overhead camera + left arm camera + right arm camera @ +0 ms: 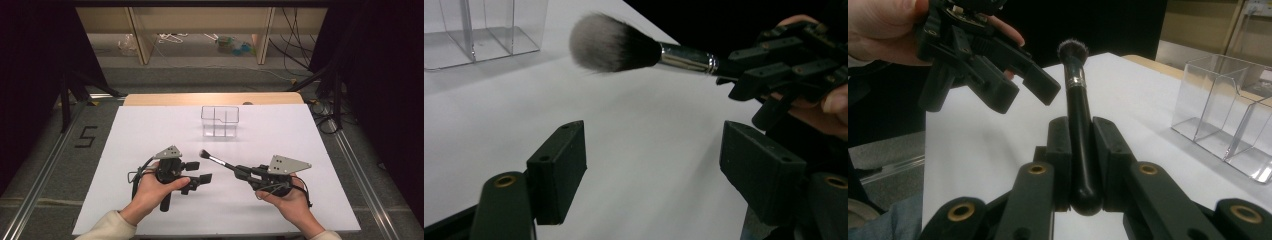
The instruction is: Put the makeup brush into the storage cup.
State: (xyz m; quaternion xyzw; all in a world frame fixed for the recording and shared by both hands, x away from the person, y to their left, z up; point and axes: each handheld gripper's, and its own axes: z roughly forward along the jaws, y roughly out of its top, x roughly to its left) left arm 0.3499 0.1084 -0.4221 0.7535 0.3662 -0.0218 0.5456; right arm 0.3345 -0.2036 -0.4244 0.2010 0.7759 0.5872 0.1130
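Brush work: my right claw (pixel 1080 165) clamps the black-handled makeup brush (pixel 1079 125), presumably for the clear divided organiser (pixel 220 121); left claw (pixel 651 170) gapes empty.

We hold the left gripper (pixel 200 180) near the table's front edge, jaws spread wide apart. Our right gripper (pixel 240 171), just beside it toward the right, has its jaws clamped together, angled toward the far-left corner.

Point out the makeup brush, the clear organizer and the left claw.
makeup brush (pixel 611 42): left gripper view, on its bristles.
clear organizer (pixel 220 121): high view, on its front wall.
left claw (pixel 200 172): high view, midway between its fingertips.
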